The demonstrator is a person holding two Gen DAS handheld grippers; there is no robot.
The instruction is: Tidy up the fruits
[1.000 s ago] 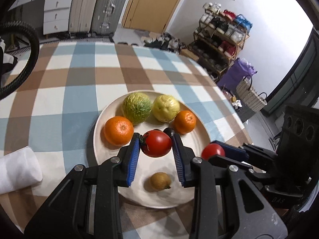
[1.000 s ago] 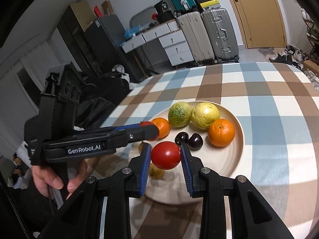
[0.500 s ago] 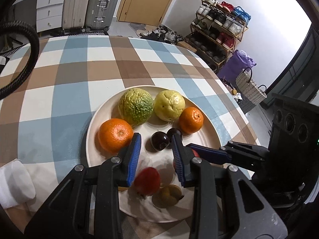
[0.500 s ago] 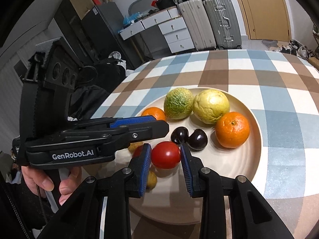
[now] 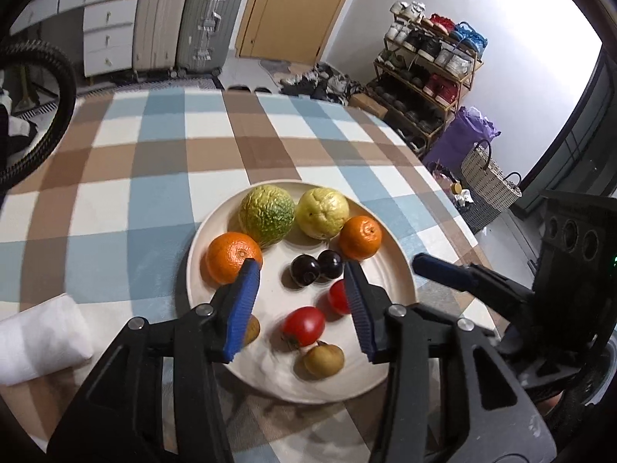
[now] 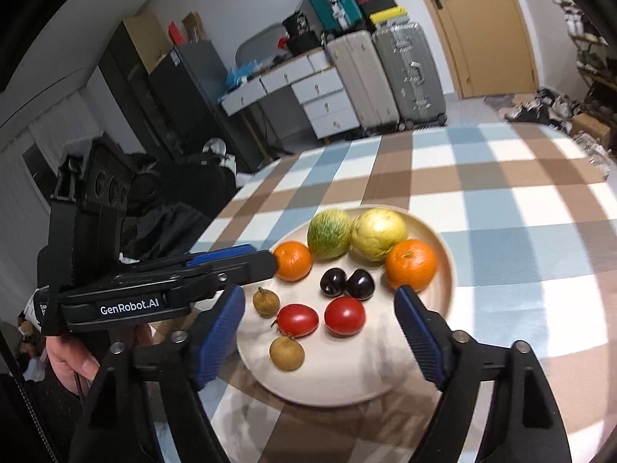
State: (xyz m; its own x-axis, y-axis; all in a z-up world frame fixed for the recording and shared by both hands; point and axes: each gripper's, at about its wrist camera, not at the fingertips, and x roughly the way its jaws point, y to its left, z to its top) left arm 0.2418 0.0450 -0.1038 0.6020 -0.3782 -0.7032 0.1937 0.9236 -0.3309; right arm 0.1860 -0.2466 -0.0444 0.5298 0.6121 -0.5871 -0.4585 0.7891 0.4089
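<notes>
Partly hidden in the left wrist view, one small red tomato (image 5: 337, 296) shows only as a sliver behind the right finger of the left gripper (image 5: 303, 303), and one small brown fruit (image 5: 252, 328) is half covered by the other finger; the right wrist view shows both whole, the tomato (image 6: 344, 315) and the brown fruit (image 6: 265, 301) lying free on the plate (image 6: 443, 250). All fruit is on this cream plate, which stands on the checked tablecloth (image 5: 162, 177): a green bumpy fruit (image 5: 267, 215) and a yellow one (image 5: 323, 212) at the far side, touching each other, an orange (image 5: 232, 256) to each side, two dark plums (image 5: 316, 266) in the middle, a second tomato (image 5: 303, 325) and another brown fruit (image 5: 324, 360) nearer. The left gripper hangs over the plate with its jaws spread and nothing between them. The right gripper (image 6: 320, 337) has its jaws spread wide too, empty. Only the right wrist view shows the person's hand (image 6: 73, 359) under the left gripper; only the left wrist view shows a rolled white cloth (image 5: 38, 337), cut off by the frame edge. The near rim of the plate is blurred in both views.
</notes>
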